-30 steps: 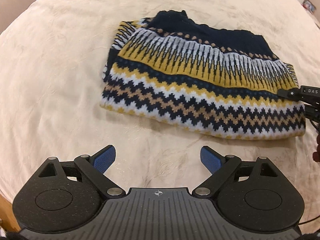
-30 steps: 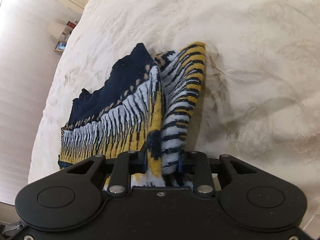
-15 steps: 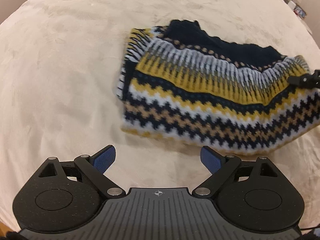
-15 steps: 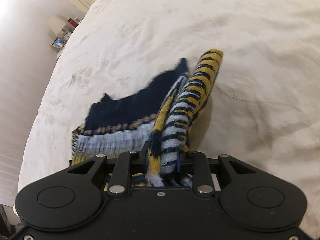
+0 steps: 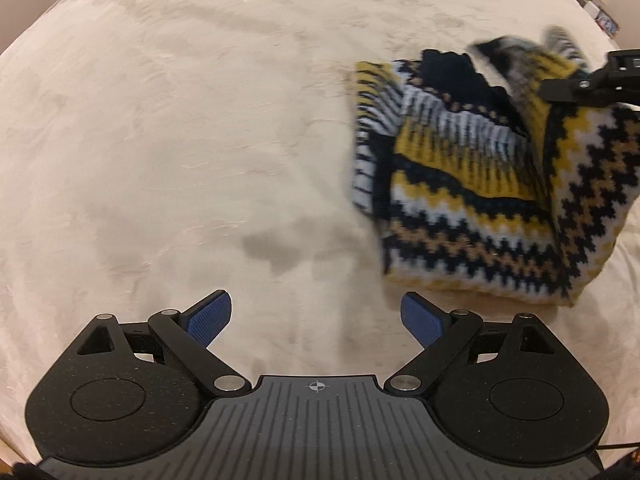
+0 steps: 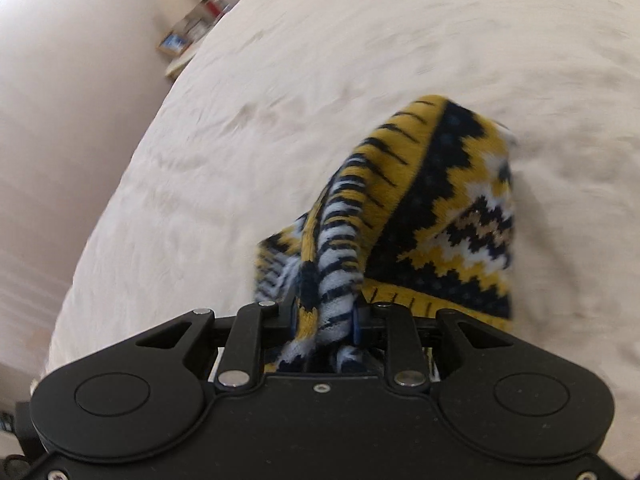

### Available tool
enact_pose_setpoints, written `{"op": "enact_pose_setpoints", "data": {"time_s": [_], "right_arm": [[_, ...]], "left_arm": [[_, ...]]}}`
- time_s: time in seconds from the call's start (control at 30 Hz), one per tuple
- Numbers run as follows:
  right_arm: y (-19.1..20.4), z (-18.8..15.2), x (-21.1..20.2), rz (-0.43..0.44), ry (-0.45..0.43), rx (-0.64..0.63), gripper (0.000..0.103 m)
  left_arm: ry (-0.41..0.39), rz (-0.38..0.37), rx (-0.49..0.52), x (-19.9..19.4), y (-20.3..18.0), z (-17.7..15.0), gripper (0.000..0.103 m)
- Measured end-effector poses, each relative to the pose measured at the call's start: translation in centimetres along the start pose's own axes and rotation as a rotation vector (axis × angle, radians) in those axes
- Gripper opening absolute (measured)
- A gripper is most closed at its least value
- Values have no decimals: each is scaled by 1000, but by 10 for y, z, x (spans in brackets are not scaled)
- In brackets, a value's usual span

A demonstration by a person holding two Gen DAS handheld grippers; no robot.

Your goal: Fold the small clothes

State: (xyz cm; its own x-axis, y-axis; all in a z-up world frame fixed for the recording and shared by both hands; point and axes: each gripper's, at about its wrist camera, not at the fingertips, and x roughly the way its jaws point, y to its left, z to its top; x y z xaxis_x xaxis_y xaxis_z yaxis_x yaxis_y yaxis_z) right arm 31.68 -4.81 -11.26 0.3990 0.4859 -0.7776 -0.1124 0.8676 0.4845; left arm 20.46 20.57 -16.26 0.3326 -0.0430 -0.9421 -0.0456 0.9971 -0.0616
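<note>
Gripping sweater (image 6: 420, 208), right claw (image 6: 324, 320) raised

you have one knit sweater (image 5: 476, 200) ahead and to the right of your left tool (image 5: 316, 320), well clear of its spread fingers. it's patterned in navy, mustard, white and tan, with zigzag bands low down and thin vertical stripes above. its lower part rests on the cream surface (image 5: 180, 140), partly folded. the right side is raised off the surface and doubled over toward the middle, with its striped edge bunched between the fingers of your right tool (image 6: 324, 320), draping forward from there. the lifted part looks blurred.
</note>
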Motion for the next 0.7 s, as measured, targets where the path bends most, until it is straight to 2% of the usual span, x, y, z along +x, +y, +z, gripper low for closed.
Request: {"op": "enact_pose_setpoints", "data": {"time_s": [0.13,0.33,0.4,0.47,0.57,0.7], "right_arm": [[23,-7,29,-24,46,-51,34],[36,-16,58,-68,96,-82,35],[39,-16,65,-61,105,-73,38],[39,-16,70,-17,113,-58,40],[42,-15,67,63,91,-65,40],[42,-20,42,56,10,-114,44]], "left_arm": [[5,0,-10,1,14,-2,92],[20,-5,-26,4,25,-5,92],[25,-8,-26,5,26,-5,92],[28,-13,-20,5,27,-4,92],[25,-22,-15,4,27,-1,92],[0,-42,-23,-2,29,11,92]]}}
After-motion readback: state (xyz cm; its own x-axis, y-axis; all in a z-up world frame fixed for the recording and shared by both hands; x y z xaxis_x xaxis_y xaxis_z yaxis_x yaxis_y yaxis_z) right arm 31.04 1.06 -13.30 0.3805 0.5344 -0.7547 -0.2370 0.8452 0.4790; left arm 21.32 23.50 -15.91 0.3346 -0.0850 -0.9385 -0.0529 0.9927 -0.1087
